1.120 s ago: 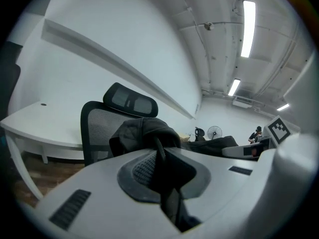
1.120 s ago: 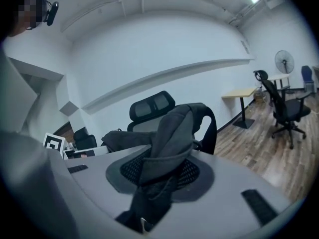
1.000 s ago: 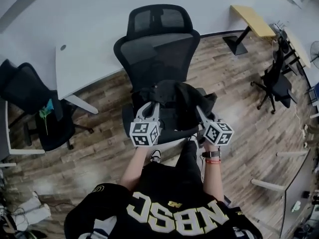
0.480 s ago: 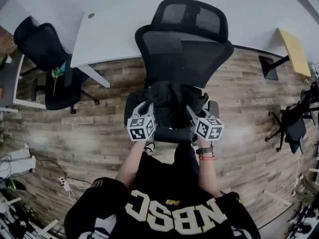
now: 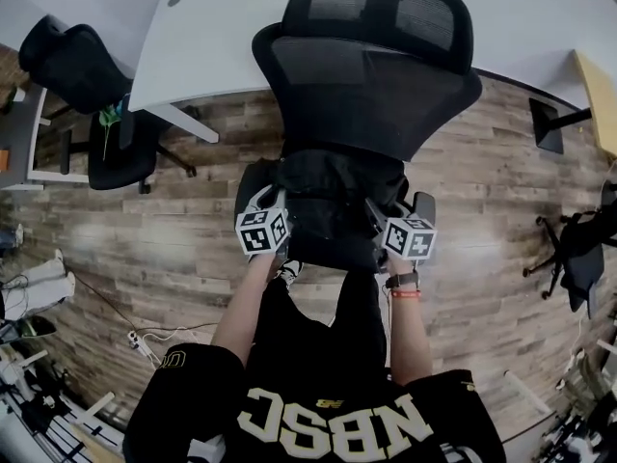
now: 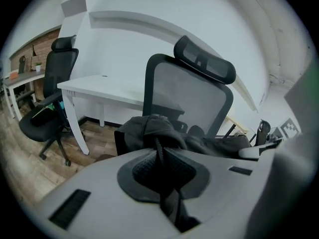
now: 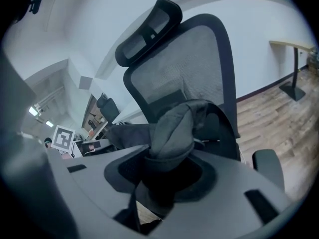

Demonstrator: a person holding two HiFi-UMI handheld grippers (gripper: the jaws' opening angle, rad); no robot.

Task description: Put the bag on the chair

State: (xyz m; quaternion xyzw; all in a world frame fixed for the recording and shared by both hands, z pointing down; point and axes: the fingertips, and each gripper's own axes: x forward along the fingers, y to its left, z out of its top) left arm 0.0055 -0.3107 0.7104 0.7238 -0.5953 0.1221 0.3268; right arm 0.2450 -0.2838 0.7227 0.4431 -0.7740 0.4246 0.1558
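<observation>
A black office chair [image 5: 376,95] with a mesh back stands right in front of me. The dark, limp bag [image 5: 337,205] lies spread over its seat, between my two grippers. On the bag's left edge my left gripper [image 5: 274,199] is shut, and in the left gripper view [image 6: 159,153] a thin strap or fold of the bag [image 6: 149,131] runs between its closed jaws. At the bag's right edge is my right gripper [image 5: 374,210]. Its jaws [image 7: 167,168] have just been opening a little, and a thick bunch of bag fabric [image 7: 174,126] is still pinched between them.
A white desk [image 5: 193,46] stands behind the chair. A second black chair [image 5: 87,75] is at the far left and another [image 5: 578,249] at the right. A yellow table [image 5: 603,95] shows at the right edge. Cables lie on the wooden floor [image 5: 145,340] at lower left.
Both grippers have sunk with the bag from above the seat down onto it. The chair now fills more of the head view.
</observation>
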